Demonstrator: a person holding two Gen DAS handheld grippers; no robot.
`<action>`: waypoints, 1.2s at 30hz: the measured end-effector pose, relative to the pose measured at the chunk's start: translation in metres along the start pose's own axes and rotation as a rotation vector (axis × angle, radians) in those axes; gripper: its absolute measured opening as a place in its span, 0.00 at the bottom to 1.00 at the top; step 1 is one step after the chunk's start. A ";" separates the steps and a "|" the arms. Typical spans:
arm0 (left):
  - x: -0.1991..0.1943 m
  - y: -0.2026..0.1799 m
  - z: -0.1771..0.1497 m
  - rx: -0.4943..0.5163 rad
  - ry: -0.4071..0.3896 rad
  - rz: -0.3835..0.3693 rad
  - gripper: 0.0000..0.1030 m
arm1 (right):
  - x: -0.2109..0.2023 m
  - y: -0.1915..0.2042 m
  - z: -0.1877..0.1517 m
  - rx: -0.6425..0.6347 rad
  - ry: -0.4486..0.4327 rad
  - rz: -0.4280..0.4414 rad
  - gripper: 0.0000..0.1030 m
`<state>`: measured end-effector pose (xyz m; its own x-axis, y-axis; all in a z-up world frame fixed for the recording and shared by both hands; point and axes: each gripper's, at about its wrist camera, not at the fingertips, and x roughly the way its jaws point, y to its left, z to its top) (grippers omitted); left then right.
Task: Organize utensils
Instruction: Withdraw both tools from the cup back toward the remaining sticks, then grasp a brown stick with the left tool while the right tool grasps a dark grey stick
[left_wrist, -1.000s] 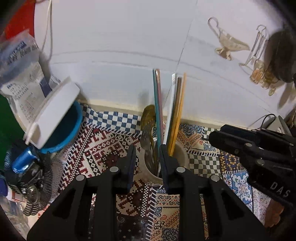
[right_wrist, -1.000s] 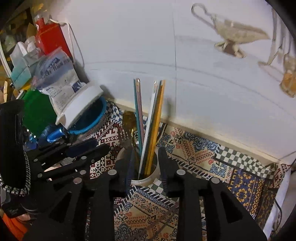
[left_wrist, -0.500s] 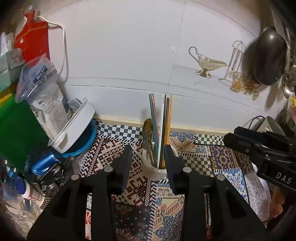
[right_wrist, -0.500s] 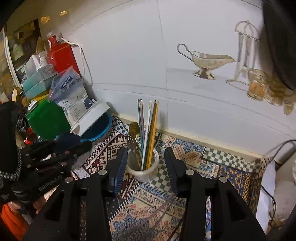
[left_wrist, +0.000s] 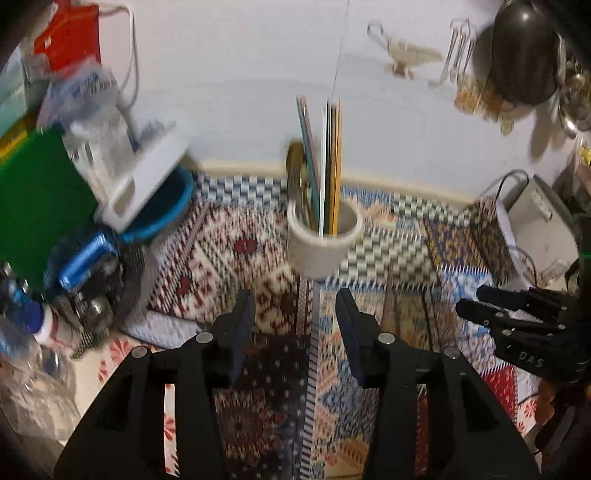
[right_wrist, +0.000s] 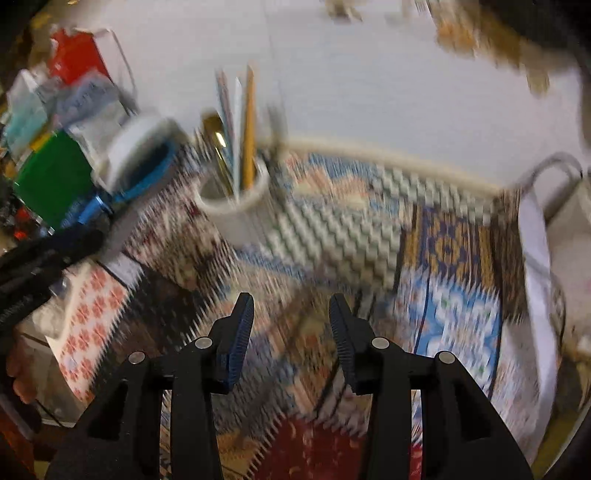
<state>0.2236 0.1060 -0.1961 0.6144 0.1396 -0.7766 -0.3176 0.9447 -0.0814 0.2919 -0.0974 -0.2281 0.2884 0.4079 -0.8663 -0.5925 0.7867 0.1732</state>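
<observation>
A white cup (left_wrist: 324, 243) stands on the patterned cloth near the wall. It holds several upright chopsticks (left_wrist: 330, 166) and a gold spoon (left_wrist: 295, 162). My left gripper (left_wrist: 295, 297) hangs over the cloth short of the cup, its jaws opening with nothing between them. In the blurred right wrist view the cup (right_wrist: 236, 210) sits up and to the left of my right gripper (right_wrist: 291, 299), which is open and empty. The right gripper (left_wrist: 517, 317) also shows at the left wrist view's right edge. Thin sticks (left_wrist: 388, 295), blurred, lie on the cloth right of the left gripper.
A blue bowl with a white lid (left_wrist: 147, 184), a green box (left_wrist: 37, 184) and bottles crowd the left. A white box with a cable (left_wrist: 535, 221) sits at the right. The white wall (left_wrist: 240, 92) runs close behind the cup.
Both grippers have drawn back from the cup, which had stood right at their fingertips. Both pairs of jaws have widened. The right gripper has swung to the right and lower.
</observation>
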 end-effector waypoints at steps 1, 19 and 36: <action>0.007 0.000 -0.007 -0.002 0.025 0.001 0.43 | 0.009 -0.002 -0.007 0.011 0.028 0.001 0.38; 0.073 -0.022 -0.081 0.060 0.260 -0.025 0.43 | 0.073 0.022 -0.071 0.003 0.145 -0.063 0.17; 0.139 -0.101 -0.047 0.225 0.310 -0.133 0.38 | 0.044 -0.103 -0.065 0.170 0.142 -0.052 0.06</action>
<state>0.3072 0.0160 -0.3257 0.3814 -0.0515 -0.9230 -0.0628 0.9947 -0.0814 0.3166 -0.1910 -0.3144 0.1994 0.3047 -0.9314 -0.4411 0.8766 0.1924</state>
